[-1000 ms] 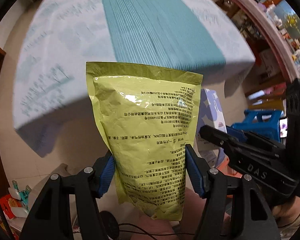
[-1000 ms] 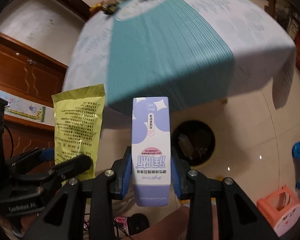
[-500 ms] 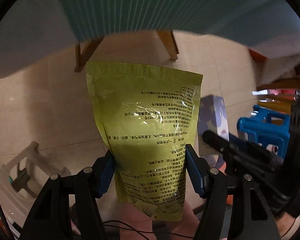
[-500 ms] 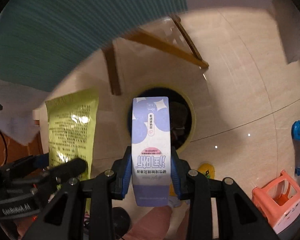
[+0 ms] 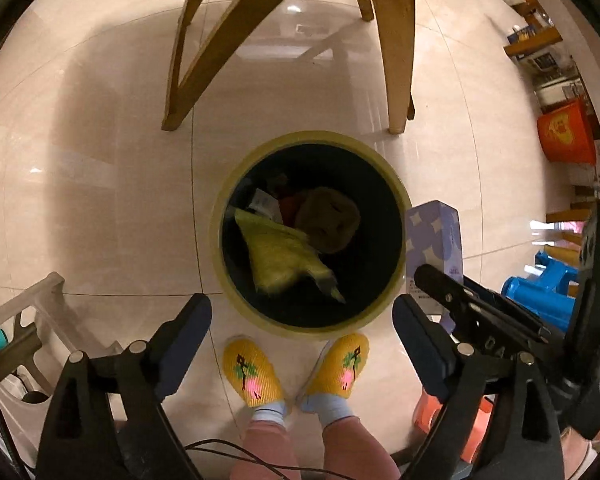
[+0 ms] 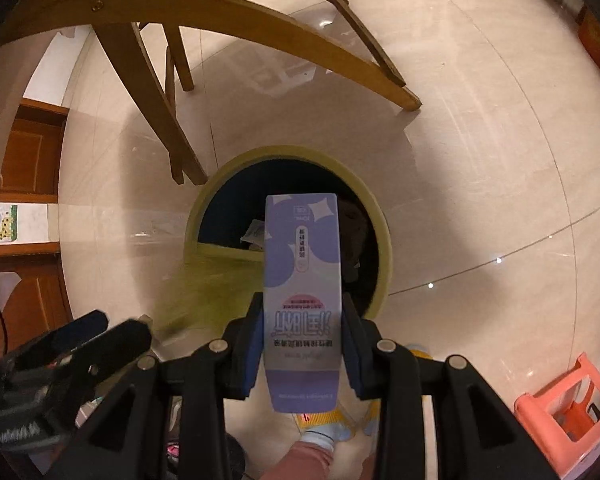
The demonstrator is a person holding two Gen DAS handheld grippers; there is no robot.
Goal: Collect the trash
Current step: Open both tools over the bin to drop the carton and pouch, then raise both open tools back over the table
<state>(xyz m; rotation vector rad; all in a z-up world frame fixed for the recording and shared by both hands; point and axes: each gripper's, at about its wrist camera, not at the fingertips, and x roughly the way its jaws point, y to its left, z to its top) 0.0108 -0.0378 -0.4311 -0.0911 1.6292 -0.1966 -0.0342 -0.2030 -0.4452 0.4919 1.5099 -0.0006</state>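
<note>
Green pouch (image 6: 216,292) smeared, bin (image 6: 382,236) half-hidden

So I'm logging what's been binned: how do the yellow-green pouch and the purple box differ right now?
The yellow-green pouch lies inside the bin; the purple box is above the floor, outside it. The pouch is free, since the left tongs have just been opening and stand empty, while the right tongs clamp the box. The pouch is soft and crumpled; the box is a stiff carton. Both are packaging trash.
</note>
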